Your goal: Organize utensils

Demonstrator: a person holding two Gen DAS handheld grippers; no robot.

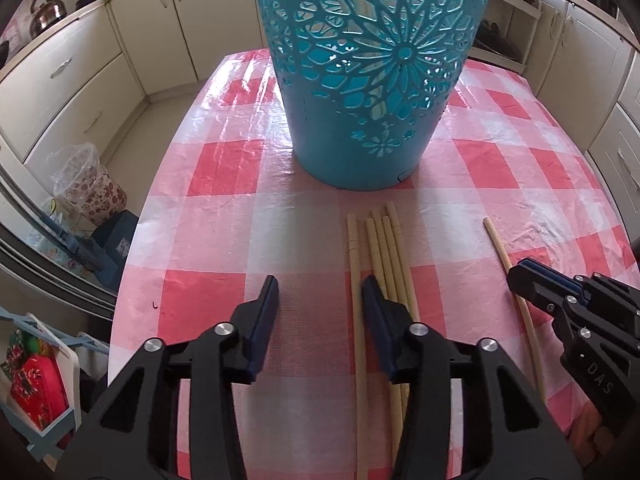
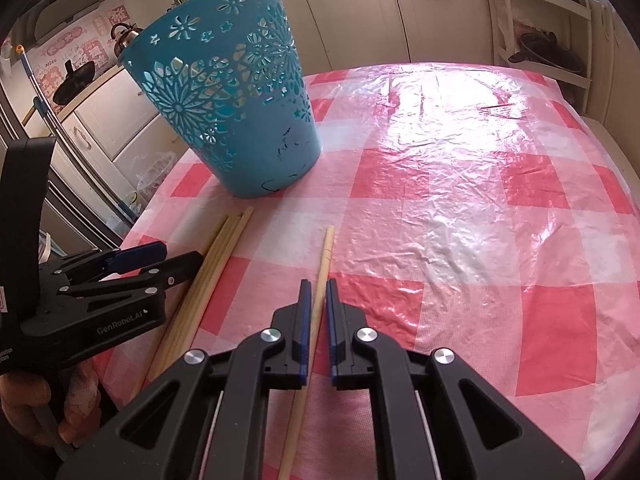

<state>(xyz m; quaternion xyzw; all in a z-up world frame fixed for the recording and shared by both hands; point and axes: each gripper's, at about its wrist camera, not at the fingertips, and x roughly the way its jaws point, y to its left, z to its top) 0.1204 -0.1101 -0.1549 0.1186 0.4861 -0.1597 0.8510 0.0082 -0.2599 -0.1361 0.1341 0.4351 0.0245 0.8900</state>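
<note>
A blue perforated plastic basket [image 1: 372, 80] stands upright on the pink checked tablecloth [image 1: 224, 216]; it also shows in the right wrist view [image 2: 240, 108]. Several pale wooden chopsticks [image 1: 384, 256] lie in a bundle in front of it, also seen in the right wrist view [image 2: 216, 256]. My left gripper [image 1: 320, 300] is open, low over the cloth, its right finger over the bundle. One single chopstick [image 2: 324, 264] lies apart to the right, also in the left wrist view [image 1: 500, 248]. My right gripper [image 2: 318, 296] is nearly closed around this chopstick, with a small gap still showing.
Cream kitchen cabinets [image 1: 80, 80] surround the table. A kettle [image 1: 48, 10] sits on the counter at left. A bagged bin [image 1: 92, 188] stands on the floor left of the table. A shelf rack [image 2: 552, 40] stands at the back right.
</note>
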